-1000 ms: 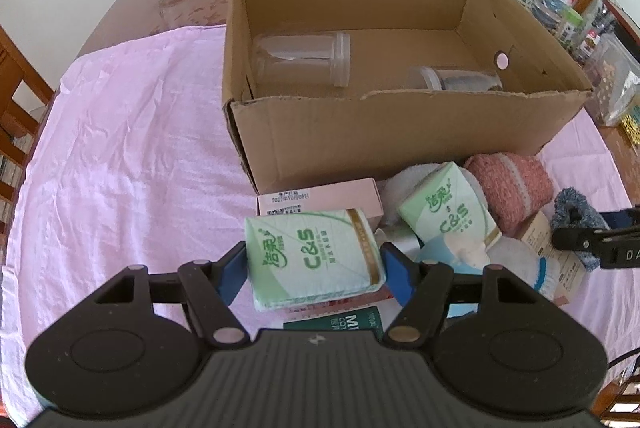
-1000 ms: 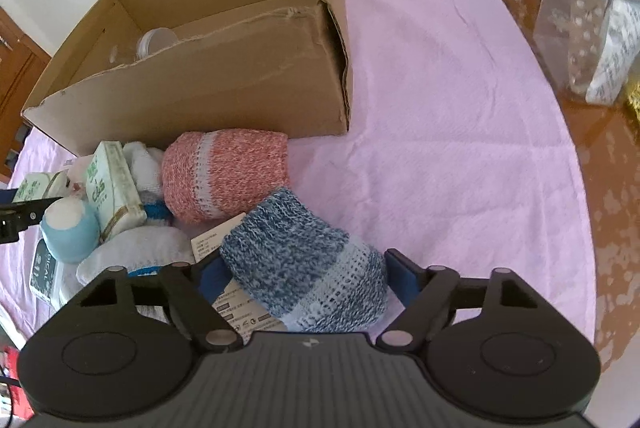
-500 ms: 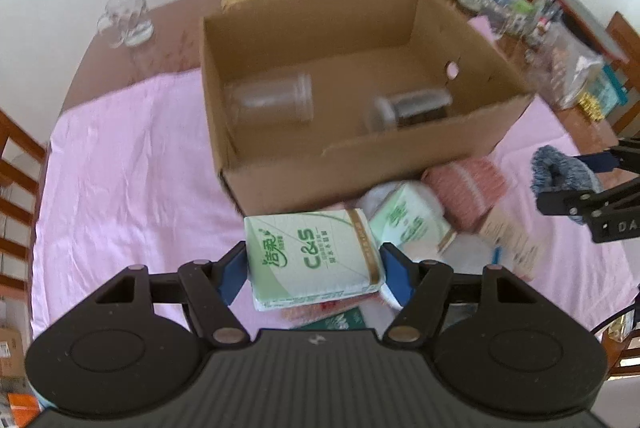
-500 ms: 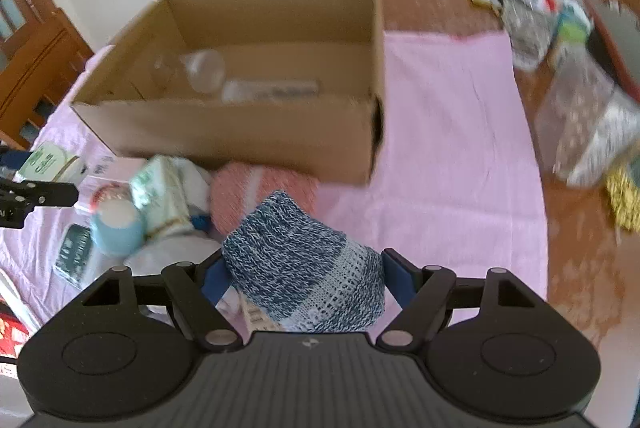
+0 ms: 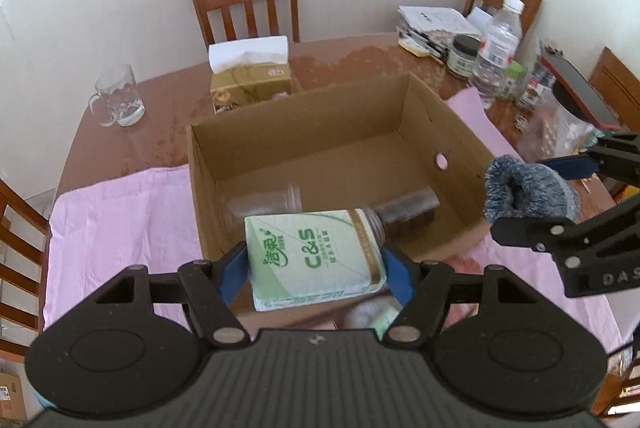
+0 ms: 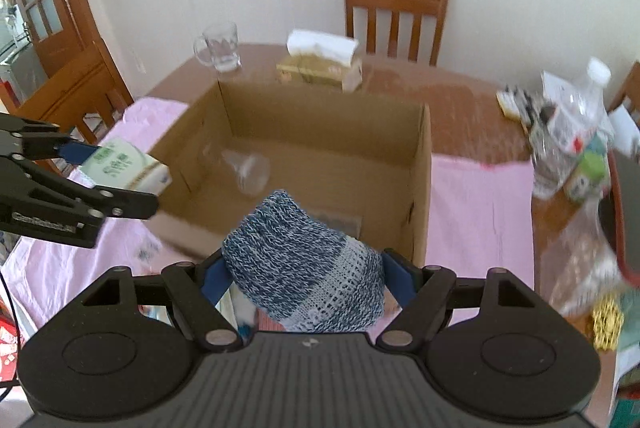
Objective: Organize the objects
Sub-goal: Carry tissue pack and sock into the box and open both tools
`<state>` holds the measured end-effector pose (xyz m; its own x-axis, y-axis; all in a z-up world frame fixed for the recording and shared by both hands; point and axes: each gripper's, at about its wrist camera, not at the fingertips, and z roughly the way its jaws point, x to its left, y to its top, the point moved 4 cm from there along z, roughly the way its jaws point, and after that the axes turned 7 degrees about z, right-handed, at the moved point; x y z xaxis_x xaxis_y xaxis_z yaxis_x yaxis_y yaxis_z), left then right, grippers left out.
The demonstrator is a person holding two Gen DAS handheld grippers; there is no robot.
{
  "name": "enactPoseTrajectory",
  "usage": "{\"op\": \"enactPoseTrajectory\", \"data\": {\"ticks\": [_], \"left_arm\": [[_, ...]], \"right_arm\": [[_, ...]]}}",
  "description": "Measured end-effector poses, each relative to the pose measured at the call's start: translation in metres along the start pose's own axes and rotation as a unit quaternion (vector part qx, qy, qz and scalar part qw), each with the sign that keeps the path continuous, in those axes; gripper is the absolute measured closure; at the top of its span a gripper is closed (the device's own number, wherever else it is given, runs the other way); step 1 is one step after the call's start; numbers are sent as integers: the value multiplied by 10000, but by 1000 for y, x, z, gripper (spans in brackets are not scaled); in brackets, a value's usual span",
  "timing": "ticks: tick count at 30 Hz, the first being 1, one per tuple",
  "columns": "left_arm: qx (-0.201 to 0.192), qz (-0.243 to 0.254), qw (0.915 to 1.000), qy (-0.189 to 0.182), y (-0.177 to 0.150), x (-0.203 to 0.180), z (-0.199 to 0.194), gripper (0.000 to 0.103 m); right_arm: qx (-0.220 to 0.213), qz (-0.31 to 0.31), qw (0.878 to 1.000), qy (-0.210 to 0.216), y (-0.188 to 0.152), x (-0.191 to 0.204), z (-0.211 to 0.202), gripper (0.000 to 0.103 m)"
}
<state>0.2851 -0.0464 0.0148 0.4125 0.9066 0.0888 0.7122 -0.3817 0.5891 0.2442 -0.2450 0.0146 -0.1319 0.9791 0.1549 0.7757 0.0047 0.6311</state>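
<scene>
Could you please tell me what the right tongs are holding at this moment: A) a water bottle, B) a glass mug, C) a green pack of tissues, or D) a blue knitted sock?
D: the right tongs clamp the blue knitted sock between their blue pads, above the near edge of the cardboard box.

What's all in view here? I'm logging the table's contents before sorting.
cardboard box: 1, brown, open, mid-table
clear jar: 1, empty-looking, lying in the box
dark-filled jar: 1, lying in the box
tissue pack: 1, green and white, held above the box's near edge
sock: 1, blue-grey knit, held by the box's right side
tissue box: 1, gold, behind the cardboard box
glass mug: 1, clear, far left
water bottle: 1, clear, far right among clutter
cloth: 1, pink, under the box
chairs: several, wooden, around the table
left gripper: grips the tissue pack
right gripper: grips the sock
</scene>
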Motion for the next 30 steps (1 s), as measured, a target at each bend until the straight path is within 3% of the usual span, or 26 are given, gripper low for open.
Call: {"op": "enactPoseTrajectory", "data": {"ticks": [1, 3, 15, 30], "left_arm": [[-31, -35, 10000, 30, 2, 2, 3, 30], [-71, -134, 9998, 112, 6, 6, 9, 7], [-27, -342, 9992, 181, -8, 15, 20, 7], [65, -1058, 9942, 154, -31, 36, 23, 6]], "right_arm": [[-34, -14, 10000, 3, 4, 0, 1, 22], [-74, -20, 10000, 8, 12, 0, 3, 22], [85, -85, 9999, -55, 25, -3, 28, 22], [258, -305, 9991, -161, 58, -6, 71, 22]]}}
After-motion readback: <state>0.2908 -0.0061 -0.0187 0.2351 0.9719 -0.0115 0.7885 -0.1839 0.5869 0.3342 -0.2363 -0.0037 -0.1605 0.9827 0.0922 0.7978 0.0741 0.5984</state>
